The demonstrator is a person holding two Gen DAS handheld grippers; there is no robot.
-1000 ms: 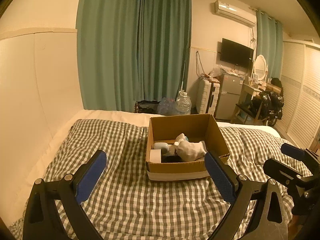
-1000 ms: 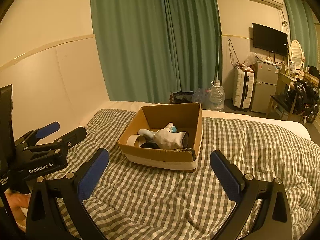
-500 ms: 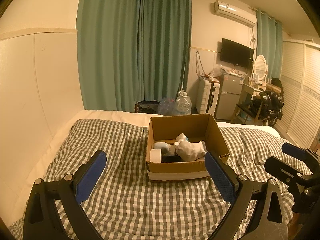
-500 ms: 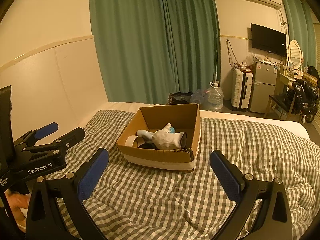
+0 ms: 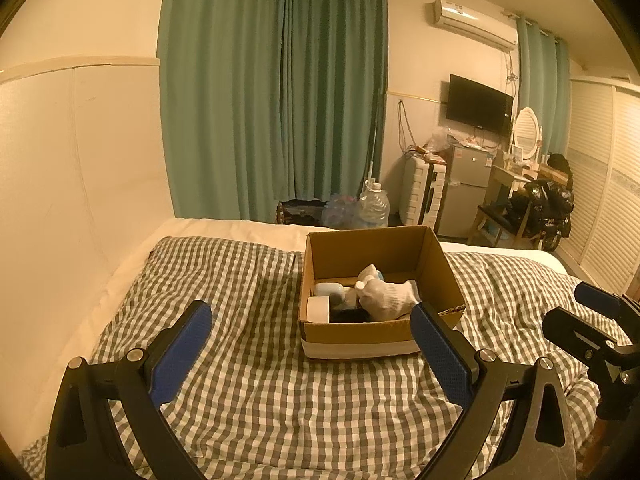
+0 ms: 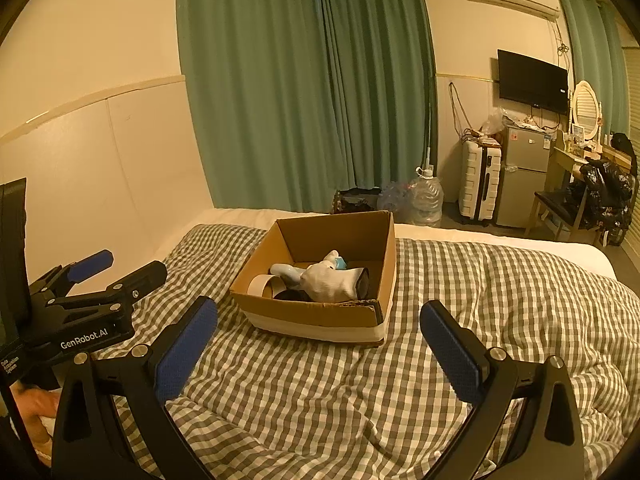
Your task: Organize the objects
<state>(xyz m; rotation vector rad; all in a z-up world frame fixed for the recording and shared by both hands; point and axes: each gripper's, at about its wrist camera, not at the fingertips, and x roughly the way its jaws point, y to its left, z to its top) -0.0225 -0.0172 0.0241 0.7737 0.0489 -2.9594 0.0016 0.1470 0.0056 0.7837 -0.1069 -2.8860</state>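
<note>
Cardboard box point(image 5: 372, 332) is sitting on the checked duvet point(image 5: 248, 380) of the bed, holding a white sock point(image 5: 390, 296), a tape roll point(image 5: 319, 309) and a pale bottle point(image 5: 328, 289). Left tool point(image 5: 312, 354) and right tool point(image 6: 320, 344) are hovering short of the box, both spread wide, gripping nothing.

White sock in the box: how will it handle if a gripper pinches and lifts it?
The white sock looks like soft knit, so probably floppy and light, drooping from the pinch. It lies bunched over other items in the cardboard box, so it may snag or drag one along. Unlikely to slip or roll.
</note>
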